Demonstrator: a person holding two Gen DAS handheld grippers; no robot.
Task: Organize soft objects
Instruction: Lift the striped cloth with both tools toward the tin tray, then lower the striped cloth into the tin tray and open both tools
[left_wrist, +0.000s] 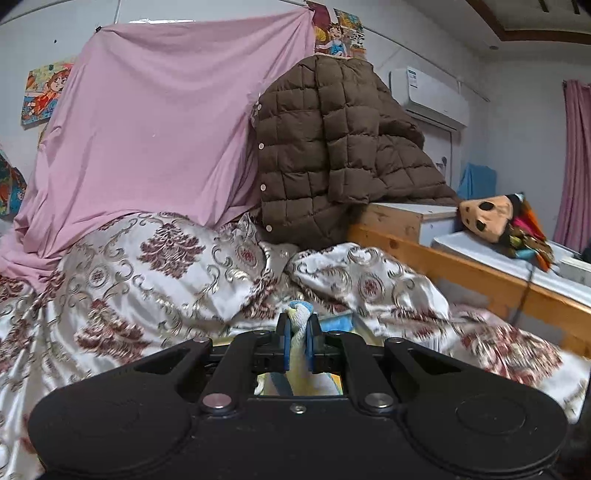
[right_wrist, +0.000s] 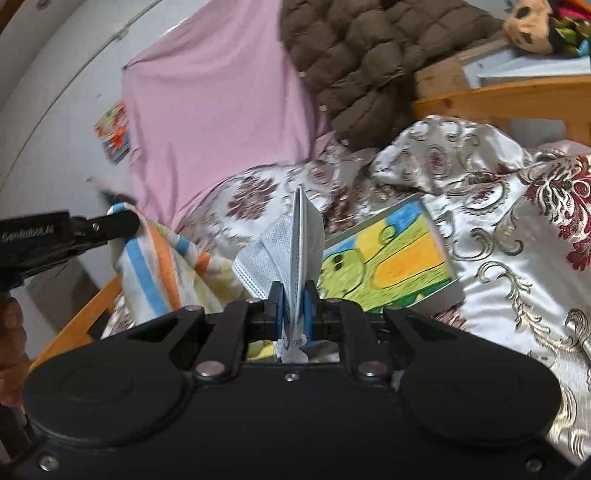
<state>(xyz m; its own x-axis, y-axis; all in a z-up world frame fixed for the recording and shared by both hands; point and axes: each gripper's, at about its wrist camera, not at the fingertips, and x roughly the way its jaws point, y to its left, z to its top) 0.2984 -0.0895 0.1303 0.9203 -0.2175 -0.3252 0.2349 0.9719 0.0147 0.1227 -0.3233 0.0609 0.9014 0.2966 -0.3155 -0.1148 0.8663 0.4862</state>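
My left hand-held gripper (left_wrist: 298, 341) is pinched tight on a striped towel (right_wrist: 155, 258) dangling over the bed's (right_wrist: 509, 236) wooden edge; the right hand-held gripper (right_wrist: 293, 314) clamps a face mask (right_wrist: 280, 240) mid-bed. Thin grips - I'd guess either slips if yanked, or the mask snags the picture book (right_wrist: 391, 258).

The bed's middle is crowded: a rumpled patterned quilt (left_wrist: 155, 266) rises in folds ahead of both grippers, and a drawing board (right_wrist: 388, 258) lies flat between those folds. At the head edge, a pink sheet (left_wrist: 147, 129) and a brown quilted jacket (left_wrist: 332, 147) wall off the back. The wooden rail (left_wrist: 461, 266) bounds the right edge. Open room remains above the quilt.
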